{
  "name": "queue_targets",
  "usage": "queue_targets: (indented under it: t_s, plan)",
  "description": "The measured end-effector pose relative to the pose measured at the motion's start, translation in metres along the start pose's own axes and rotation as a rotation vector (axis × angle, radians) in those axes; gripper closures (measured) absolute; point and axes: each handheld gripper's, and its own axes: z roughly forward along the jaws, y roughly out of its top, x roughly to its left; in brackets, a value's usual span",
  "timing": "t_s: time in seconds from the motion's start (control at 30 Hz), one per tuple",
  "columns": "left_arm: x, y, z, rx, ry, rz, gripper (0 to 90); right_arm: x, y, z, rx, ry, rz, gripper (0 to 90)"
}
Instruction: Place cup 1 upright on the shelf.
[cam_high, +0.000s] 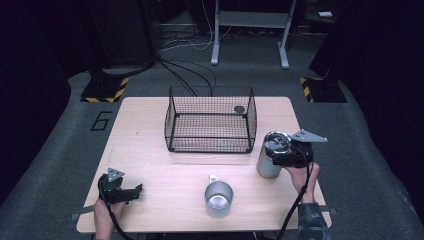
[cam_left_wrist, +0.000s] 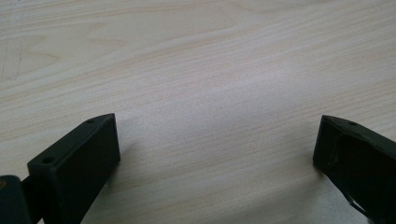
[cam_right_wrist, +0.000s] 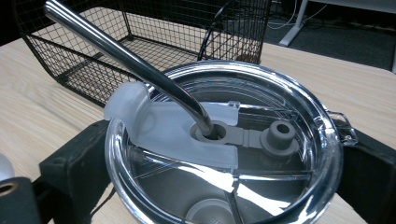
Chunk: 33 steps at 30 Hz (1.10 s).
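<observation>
A steel tumbler (cam_high: 268, 161) with a clear lid (cam_right_wrist: 261, 186) and a metal straw (cam_right_wrist: 126, 56) is at the table's right side. My right gripper (cam_high: 278, 158) is shut on it just below the lid, one black jaw on each side (cam_right_wrist: 224, 154). A steel mug (cam_high: 218, 199) with a small handle stands open-topped at the front middle. At the front left, my left gripper (cam_high: 136, 190) is held low over bare wood, open, with nothing between its wide-set jaws (cam_left_wrist: 217, 135).
A black wire basket (cam_high: 210, 120) stands at the back middle of the light wooden table (cam_high: 150, 150), just left of the tumbler. A small dark round thing (cam_high: 239, 109) shows at the basket's far right corner. Cables and frame legs lie on the floor beyond.
</observation>
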Motion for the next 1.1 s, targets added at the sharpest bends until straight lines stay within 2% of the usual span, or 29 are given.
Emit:
queue_targets:
  t_s: [0.4, 0.73, 1.1]
  plan:
    - [0.0, 0.0, 0.0, 0.0, 0.0, 0.0, 0.4, 0.008, 0.006, -0.006, -0.001, 0.011, -0.01, 3.1]
    - [0.0, 0.0, 0.0, 0.0, 0.0, 0.0, 0.4, 0.012, 0.014, -0.014, -0.016, 0.035, -0.021, 3.1]
    - [0.0, 0.0, 0.0, 0.0, 0.0, 0.0, 0.4, 0.021, 0.022, -0.015, -0.019, 0.063, -0.043, 3.1]
